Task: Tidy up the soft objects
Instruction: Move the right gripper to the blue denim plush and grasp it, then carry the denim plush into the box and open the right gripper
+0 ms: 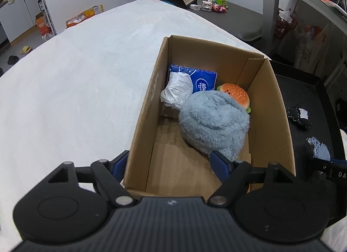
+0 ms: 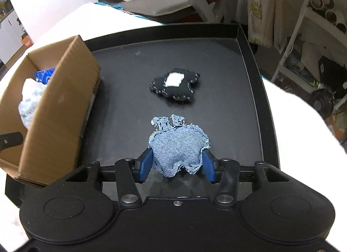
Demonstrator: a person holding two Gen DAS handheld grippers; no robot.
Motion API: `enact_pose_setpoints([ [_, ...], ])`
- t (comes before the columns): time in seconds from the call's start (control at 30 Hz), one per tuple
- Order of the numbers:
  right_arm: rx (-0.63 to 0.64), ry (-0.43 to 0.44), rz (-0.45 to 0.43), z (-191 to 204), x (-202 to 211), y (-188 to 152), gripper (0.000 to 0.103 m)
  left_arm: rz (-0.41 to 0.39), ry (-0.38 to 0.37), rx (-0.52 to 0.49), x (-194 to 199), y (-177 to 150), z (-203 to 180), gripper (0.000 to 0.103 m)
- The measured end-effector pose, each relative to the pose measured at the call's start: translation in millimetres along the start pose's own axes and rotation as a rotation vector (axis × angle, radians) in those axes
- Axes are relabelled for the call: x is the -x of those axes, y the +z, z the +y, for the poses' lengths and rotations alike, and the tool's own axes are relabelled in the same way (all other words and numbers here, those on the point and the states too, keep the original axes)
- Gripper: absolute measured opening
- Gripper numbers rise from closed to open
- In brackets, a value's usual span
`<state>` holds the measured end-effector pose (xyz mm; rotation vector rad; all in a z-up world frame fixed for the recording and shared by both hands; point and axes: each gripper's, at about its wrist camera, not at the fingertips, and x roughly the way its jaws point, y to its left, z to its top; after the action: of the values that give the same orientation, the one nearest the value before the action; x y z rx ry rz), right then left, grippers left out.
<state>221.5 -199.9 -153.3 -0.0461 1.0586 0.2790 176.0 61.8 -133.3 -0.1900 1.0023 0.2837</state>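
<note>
In the right wrist view, at lower centre, we find the right gripper (image 2: 177,163) closed on the denim plush (image 2: 179,145): both blue pads touch its flanks, and the fabric bulges between them. We judge this a side grip taken to lift the piece off the black tray (image 2: 249,61) on which it rests. Its frayed top points up-frame, away from the gripper. Above it, mid-frame and well apart, lies the black stitched plush (image 2: 174,86) with a white patch, untouched. At left of frame stands the cardboard box (image 2: 63,108), its near wall beside the tray floor; we take it to be the collecting container.

In the left wrist view, at the bottom, the left gripper (image 1: 171,165) stands wide, holding nothing. Its left finger sits outside the box wall (image 1: 143,108); its right finger is inside, just beside or touching the grey fluffy plush (image 1: 213,122), we cannot tell which. We judge this hand to be idle above the box. Behind the grey plush, toward upper centre, we note the burger plush (image 1: 236,94), a crumpled white piece (image 1: 176,91) and a blue tissue pack (image 1: 203,78), all inside the box. The white bed (image 1: 76,67) fills the left of frame.
</note>
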Motion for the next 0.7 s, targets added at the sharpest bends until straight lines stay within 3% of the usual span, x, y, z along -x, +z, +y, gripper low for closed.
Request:
enact_pose_setpoints([
  [0.7,0.103,0.130,-0.164,60,76,41,0.048,-0.038,-0.078,0.060,30,2,31,0.078],
])
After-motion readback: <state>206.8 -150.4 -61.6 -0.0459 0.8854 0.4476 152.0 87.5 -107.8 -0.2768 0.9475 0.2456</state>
